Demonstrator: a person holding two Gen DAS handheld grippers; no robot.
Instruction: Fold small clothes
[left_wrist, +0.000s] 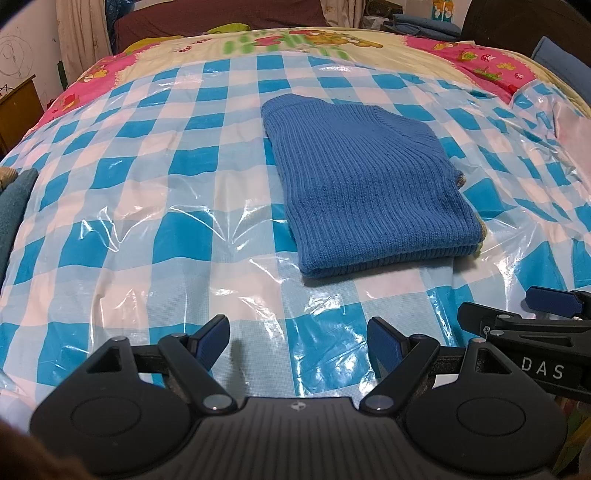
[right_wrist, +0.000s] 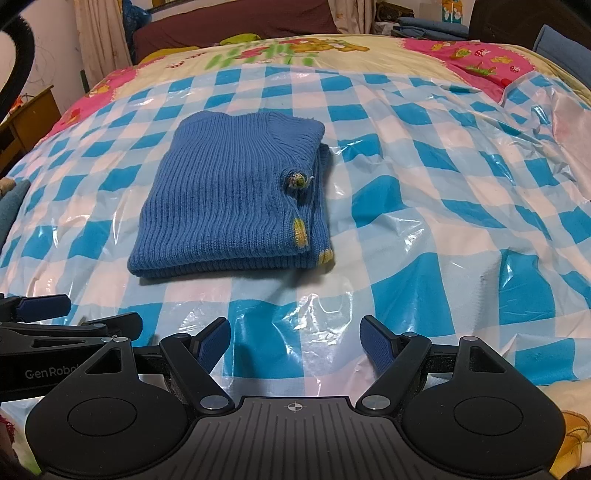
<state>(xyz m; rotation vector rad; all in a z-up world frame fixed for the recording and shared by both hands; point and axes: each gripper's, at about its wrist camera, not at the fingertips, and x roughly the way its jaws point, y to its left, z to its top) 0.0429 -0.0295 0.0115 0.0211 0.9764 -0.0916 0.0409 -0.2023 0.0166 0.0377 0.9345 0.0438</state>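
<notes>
A small blue ribbed knit sweater lies folded into a compact rectangle on the blue-and-white checked plastic sheet. It also shows in the right wrist view, with yellow-green trim at its right edge. My left gripper is open and empty, held low over the sheet, short of the sweater's near edge. My right gripper is open and empty too, beside the left one and below the sweater. Each gripper shows at the edge of the other's view: the right one, the left one.
The checked sheet covers a bed with a pink and yellow cartoon quilt. A wooden cabinet stands at the far left, folded blue fabric at the back right. A teal cloth lies at the left edge.
</notes>
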